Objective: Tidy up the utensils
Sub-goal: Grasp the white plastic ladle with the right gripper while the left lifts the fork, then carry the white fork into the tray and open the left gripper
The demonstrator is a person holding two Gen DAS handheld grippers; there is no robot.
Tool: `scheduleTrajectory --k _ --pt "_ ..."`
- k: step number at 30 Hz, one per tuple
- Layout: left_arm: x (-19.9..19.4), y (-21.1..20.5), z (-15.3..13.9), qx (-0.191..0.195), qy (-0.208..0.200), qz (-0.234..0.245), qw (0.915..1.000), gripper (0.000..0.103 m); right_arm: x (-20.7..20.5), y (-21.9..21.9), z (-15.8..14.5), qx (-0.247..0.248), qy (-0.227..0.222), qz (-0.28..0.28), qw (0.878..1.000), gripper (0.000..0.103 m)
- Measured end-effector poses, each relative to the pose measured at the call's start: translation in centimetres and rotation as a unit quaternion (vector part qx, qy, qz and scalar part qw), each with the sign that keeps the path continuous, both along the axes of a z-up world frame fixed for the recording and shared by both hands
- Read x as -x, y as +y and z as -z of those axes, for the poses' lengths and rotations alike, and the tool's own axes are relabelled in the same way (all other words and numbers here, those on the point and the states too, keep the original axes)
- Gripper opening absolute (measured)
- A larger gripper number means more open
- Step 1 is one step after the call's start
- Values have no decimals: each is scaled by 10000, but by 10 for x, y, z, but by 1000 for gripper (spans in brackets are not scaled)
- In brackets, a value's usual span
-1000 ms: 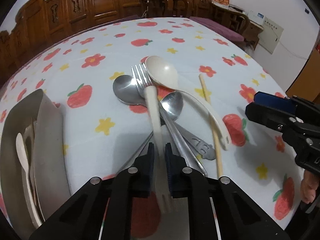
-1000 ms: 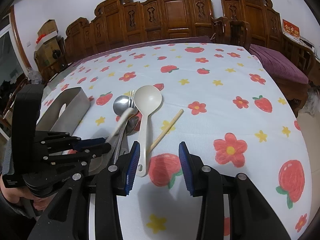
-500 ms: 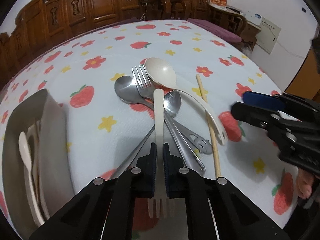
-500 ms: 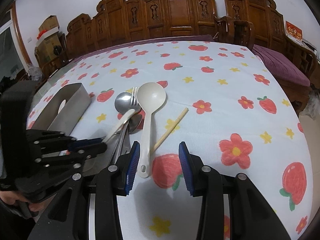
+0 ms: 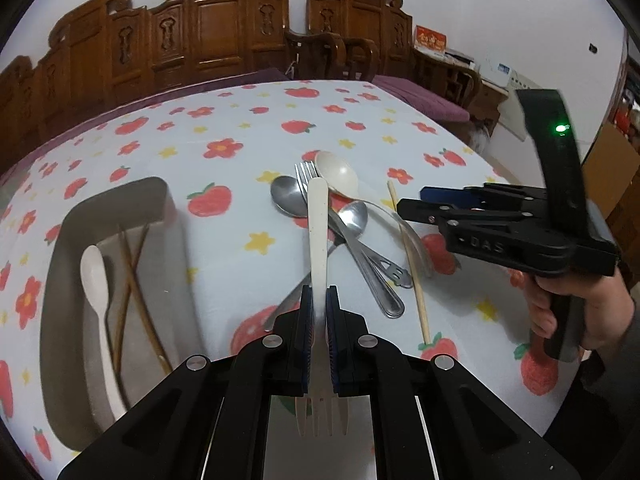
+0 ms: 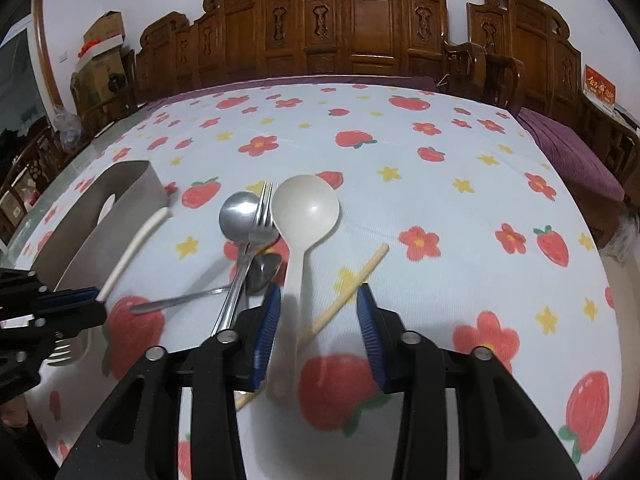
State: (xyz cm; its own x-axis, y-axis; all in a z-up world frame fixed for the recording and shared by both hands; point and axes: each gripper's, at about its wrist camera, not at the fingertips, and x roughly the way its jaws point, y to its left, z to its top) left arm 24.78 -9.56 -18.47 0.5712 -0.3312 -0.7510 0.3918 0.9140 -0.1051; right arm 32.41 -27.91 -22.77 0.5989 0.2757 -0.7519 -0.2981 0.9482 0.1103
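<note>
My left gripper [image 5: 318, 308] is shut on a cream plastic fork [image 5: 318, 232], held clear of the table with its tines toward the camera. The fork [image 6: 136, 244] and left gripper [image 6: 80, 300] show beside the metal tray [image 6: 120, 184]. On the cloth lie a metal spoon [image 6: 238, 212], a metal fork [image 6: 262, 216], a second metal spoon [image 6: 266, 270], a large cream spoon [image 6: 306, 208] and a chopstick [image 6: 352, 284]. My right gripper [image 6: 318, 304] is closing, its pads apart, with the cream spoon's handle and the chopstick between them. The right gripper [image 5: 420, 200] hovers right of the pile.
The metal tray [image 5: 56, 260] at the left holds a cream spoon [image 5: 94, 276] and brown chopsticks [image 5: 132, 280]. A flowered cloth [image 6: 440, 184] covers the table. Carved wooden chairs [image 6: 368, 20] line its far side. A hand [image 5: 560, 300] grips the right tool.
The left gripper has lifted the cream fork off the pile and carried it left, toward the tray. The right gripper has come forward over the cream spoon's handle and its jaws have narrowed.
</note>
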Motion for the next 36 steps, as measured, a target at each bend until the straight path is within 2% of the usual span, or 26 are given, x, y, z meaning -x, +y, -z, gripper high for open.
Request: scheduleTrajectory --k 5,11,18,23,29,36 --pt "0 9 -12 113 -81 -32 9999 6 -11 10 0 -19 -14 -124 9999 35" --pt "3 15 -25 180 -182 -74 9996 6 -18 19 12 361 159 -130 9991 25" --pt "1 19 -30 232 -219 -144 9994 6 -22 26 19 532 174 -203 9982 25" --pt "2 22 -31 226 -231 -198 9993 6 -23 32 24 662 219 -276 9972 12" --pt "1 30 -36 259 -267 -276 9989 6 -19 31 15 673 108 -164 9975 11" --pt "8 44 -47 286 -397 -396 9980 6 0 29 -12 568 -298 -43 9979 11"
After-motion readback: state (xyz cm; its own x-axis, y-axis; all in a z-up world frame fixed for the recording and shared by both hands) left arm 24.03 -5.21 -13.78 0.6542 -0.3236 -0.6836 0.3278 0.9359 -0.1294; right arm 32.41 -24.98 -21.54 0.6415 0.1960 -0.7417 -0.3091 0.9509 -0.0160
